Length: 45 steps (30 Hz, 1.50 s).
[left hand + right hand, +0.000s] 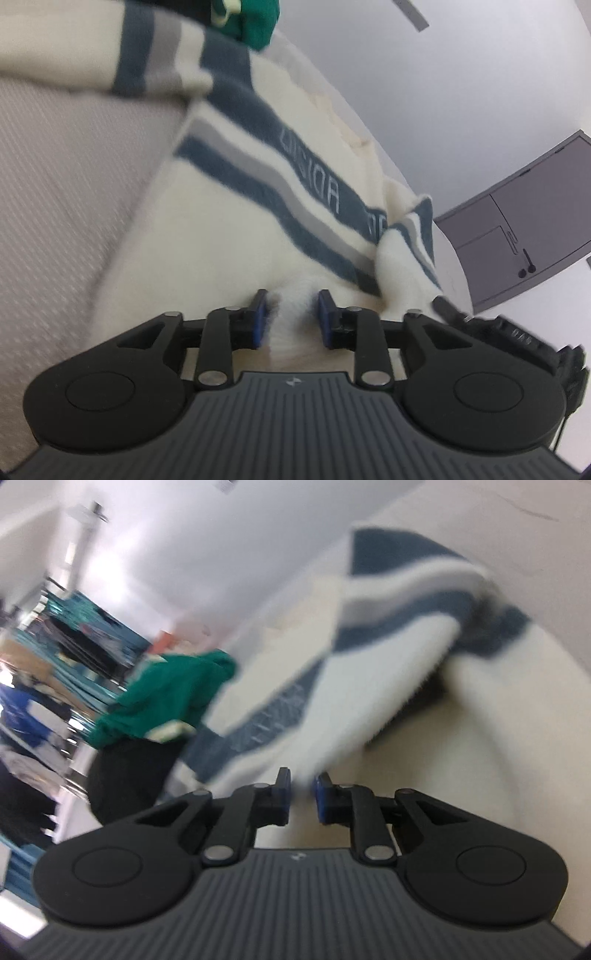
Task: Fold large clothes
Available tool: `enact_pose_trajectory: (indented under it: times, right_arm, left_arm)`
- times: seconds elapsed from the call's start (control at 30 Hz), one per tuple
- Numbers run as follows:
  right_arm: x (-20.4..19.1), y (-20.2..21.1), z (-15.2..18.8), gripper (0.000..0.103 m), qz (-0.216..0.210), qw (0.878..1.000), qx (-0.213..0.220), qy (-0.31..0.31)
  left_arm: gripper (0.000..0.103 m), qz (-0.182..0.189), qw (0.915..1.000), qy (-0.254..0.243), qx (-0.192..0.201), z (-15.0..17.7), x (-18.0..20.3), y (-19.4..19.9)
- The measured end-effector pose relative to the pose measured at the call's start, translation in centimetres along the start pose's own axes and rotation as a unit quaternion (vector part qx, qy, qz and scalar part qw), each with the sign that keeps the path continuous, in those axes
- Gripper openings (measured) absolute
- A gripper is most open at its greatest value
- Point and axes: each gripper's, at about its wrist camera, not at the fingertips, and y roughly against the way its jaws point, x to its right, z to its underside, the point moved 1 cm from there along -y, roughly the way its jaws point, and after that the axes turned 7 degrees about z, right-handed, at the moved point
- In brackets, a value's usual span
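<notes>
A cream knit sweater (229, 236) with dark blue and grey stripes and lettering lies spread over a pale surface. My left gripper (292, 306) sits low at its near edge. A bunch of cream cloth stands between the blue pads (325, 314), with a small gap on the left side, so the jaws are open. At the right, the other gripper's black body (517, 332) reaches the sweater's folded corner. In the blurred right wrist view, part of the sweater (369, 686) hangs lifted over the table (461, 775). My right gripper (302, 786) is nearly closed on its lower edge.
A green garment (166, 701) lies on a black one (129, 775) at the far side, the green garment (258, 18) also showing at the top edge. A grey textured mat (55, 192) is left of the sweater. A grey cabinet (535, 221) stands beyond the table.
</notes>
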Motion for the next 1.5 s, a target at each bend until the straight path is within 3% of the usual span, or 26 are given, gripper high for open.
enact_pose_trajectory:
  times: [0.07, 0.23, 0.43, 0.57, 0.67, 0.8, 0.83, 0.9, 0.97, 1.0, 1.13, 1.2, 1.27, 1.33, 1.37, 1.5]
  right_arm:
    - [-0.4, -0.8, -0.8, 0.016, -0.008, 1.0, -0.001, -0.002]
    - [-0.6, -4.4, -2.1, 0.016, -0.012, 1.0, -0.021, -0.014]
    - [0.6, -7.3, -2.7, 0.018, -0.011, 0.997, -0.048, -0.053]
    - [1.4, -8.9, -3.3, 0.018, -0.011, 0.996, -0.054, -0.073]
    - [2.2, -9.5, -3.4, 0.018, -0.015, 0.995, -0.053, -0.086]
    - [3.0, -9.9, -3.9, 0.018, -0.021, 0.993, -0.048, -0.107]
    - [3.0, -10.0, -4.1, 0.018, -0.021, 0.992, -0.048, -0.112]
    - [3.1, -9.9, -4.4, 0.018, -0.022, 0.992, -0.044, -0.118]
    - [2.9, -9.7, -4.7, 0.018, -0.023, 0.992, -0.038, -0.118]
    - [2.6, -9.6, -4.8, 0.018, -0.022, 0.993, -0.035, -0.114]
    - [2.0, -9.2, -5.1, 0.019, -0.02, 0.993, -0.049, -0.102]
    - [1.8, -8.9, -5.2, 0.028, -0.028, 0.993, -0.057, -0.102]
    - [1.2, -8.5, -5.2, 0.05, -0.042, 0.992, -0.065, -0.098]
    - [0.5, -8.0, -5.1, 0.068, -0.055, 0.993, -0.071, -0.08]
    - [0.0, -7.7, -4.9, 0.072, -0.057, 0.993, -0.076, -0.065]
    - [-1.6, -6.6, -3.9, 0.072, -0.056, 0.994, -0.098, -0.002]
  left_arm:
    - [0.056, -0.002, 0.9996, -0.014, 0.024, -0.3, 0.3, 1.3]
    - [0.064, 0.021, 0.9963, -0.061, 0.058, -1.6, 1.5, 2.7]
    - [0.065, 0.025, 0.9918, -0.126, 0.004, -1.7, 2.8, -0.7]
    - [0.065, -0.028, 0.9801, -0.196, -0.008, -0.4, 3.7, -2.1]
    - [0.065, -0.061, 0.9776, -0.201, -0.003, -0.4, 3.3, -3.0]
    - [0.063, -0.061, 0.9793, -0.193, -0.001, -0.8, 2.6, -4.0]
    - [0.062, -0.06, 0.9785, -0.198, -0.002, -0.8, 2.6, -4.2]
    - [0.043, -0.066, 0.9748, -0.213, 0.001, -0.8, 3.0, -4.8]
    - [0.012, -0.073, 0.9733, -0.218, 0.004, -1.0, 3.2, -5.1]
    - [0.008, -0.068, 0.9752, -0.21, 0.007, -1.4, 3.2, -4.9]
    - [0.007, 0.024, 0.9921, -0.121, 0.022, -3.3, 2.6, -2.1]
    - [0.007, 0.074, 0.9937, -0.079, 0.03, -4.0, 2.4, -0.5]
    - [0.006, 0.109, 0.9929, -0.038, 0.027, -4.3, 2.0, 0.4]
    - [0.006, 0.128, 0.9916, -0.002, 0.018, -4.3, 1.2, 0.7]
    - [0.006, 0.132, 0.9909, 0.02, 0.011, -4.4, 0.7, 0.6]
    - [0.006, 0.125, 0.9875, 0.095, -0.005, -3.9, -1.2, 0.9]
